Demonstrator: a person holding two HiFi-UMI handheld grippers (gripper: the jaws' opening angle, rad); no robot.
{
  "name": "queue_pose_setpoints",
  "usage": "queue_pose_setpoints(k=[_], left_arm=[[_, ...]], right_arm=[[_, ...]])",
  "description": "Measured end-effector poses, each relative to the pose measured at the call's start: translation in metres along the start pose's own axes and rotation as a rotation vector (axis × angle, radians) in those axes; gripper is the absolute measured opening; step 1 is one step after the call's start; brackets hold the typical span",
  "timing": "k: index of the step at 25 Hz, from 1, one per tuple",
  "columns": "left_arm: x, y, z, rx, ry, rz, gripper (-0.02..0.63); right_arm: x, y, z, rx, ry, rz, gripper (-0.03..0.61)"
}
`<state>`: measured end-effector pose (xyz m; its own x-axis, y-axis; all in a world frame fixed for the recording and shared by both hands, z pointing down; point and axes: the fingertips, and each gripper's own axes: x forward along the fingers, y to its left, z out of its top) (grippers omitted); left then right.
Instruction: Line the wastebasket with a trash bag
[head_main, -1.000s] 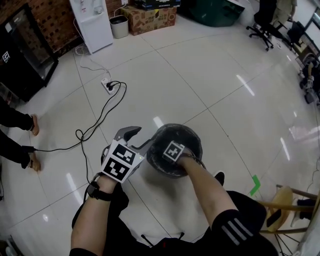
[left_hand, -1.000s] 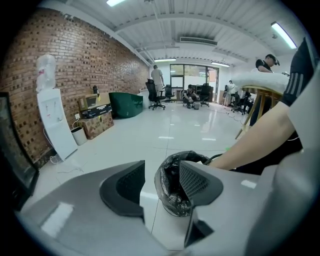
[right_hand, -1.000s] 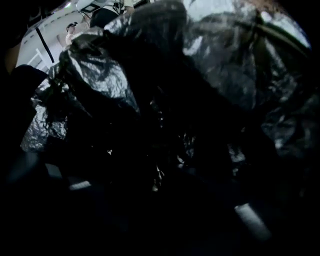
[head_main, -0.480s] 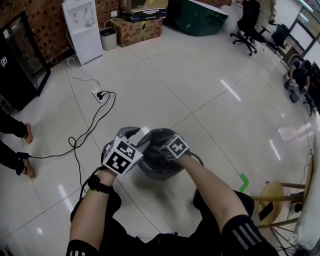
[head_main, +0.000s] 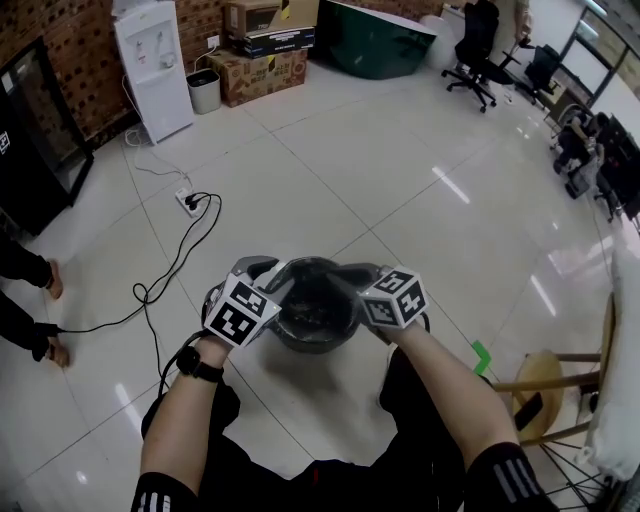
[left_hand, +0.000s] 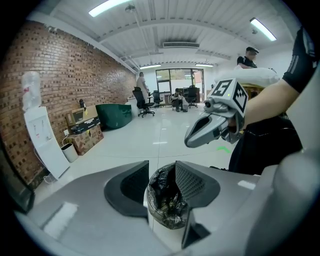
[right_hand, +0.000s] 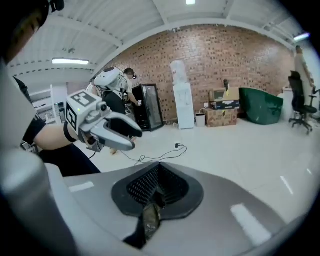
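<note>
A round wastebasket (head_main: 316, 320) lined with a crinkled black trash bag (left_hand: 167, 200) stands on the tiled floor in front of me. My left gripper (head_main: 262, 270) hovers over its left rim. Its jaws are closing, and the left gripper view shows the lined basket through the gap, with nothing pressed between the pads. My right gripper (head_main: 362, 276) is above the right rim, jaws shut. In the right gripper view a dark sliver (right_hand: 149, 223) shows in the slit behind its pads; I cannot tell what it is. Each gripper sees the other: the right gripper (left_hand: 202, 136) and the left gripper (right_hand: 120, 136).
A cable and power strip (head_main: 190, 204) lie on the floor to the far left. A water dispenser (head_main: 150, 62), a small bin (head_main: 204, 90) and cardboard boxes (head_main: 265, 48) line the brick wall. A wooden stool (head_main: 545, 392) stands close on my right. A person's feet (head_main: 50, 282) are at the left edge.
My right gripper has come up out of the basket to above its right rim and has shut. The left gripper has stayed by the left rim, shifting only a little.
</note>
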<state>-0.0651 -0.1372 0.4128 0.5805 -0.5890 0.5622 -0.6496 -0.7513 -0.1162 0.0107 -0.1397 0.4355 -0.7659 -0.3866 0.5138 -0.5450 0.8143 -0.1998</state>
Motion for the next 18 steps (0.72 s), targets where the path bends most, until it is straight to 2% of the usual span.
queue_pose_setpoints(k=[2,6,9,13,18], left_arm=[[-0.005,-0.007,0.003,-0.036,-0.015,-0.024,0.149],[-0.020,-0.019,0.015,-0.163,-0.089,-0.075,0.150],[-0.026,-0.017,0.013,-0.203,-0.102,-0.061,0.160],[-0.022,-0.012,0.003,-0.190,-0.073,-0.037,0.167],[-0.014,-0.007,0.015,-0.114,-0.074,-0.031,0.173]], right_arm=[[-0.022,0.004,0.012,0.009,-0.054,-0.021,0.006],[-0.052,0.013,0.020,-0.003,-0.134,-0.041,0.006],[-0.062,0.010,0.015,-0.020,-0.159,-0.069,0.006],[-0.061,-0.007,0.013,0.044,-0.190,-0.083,0.006],[-0.057,-0.010,0.021,-0.052,-0.159,-0.088,0.006]])
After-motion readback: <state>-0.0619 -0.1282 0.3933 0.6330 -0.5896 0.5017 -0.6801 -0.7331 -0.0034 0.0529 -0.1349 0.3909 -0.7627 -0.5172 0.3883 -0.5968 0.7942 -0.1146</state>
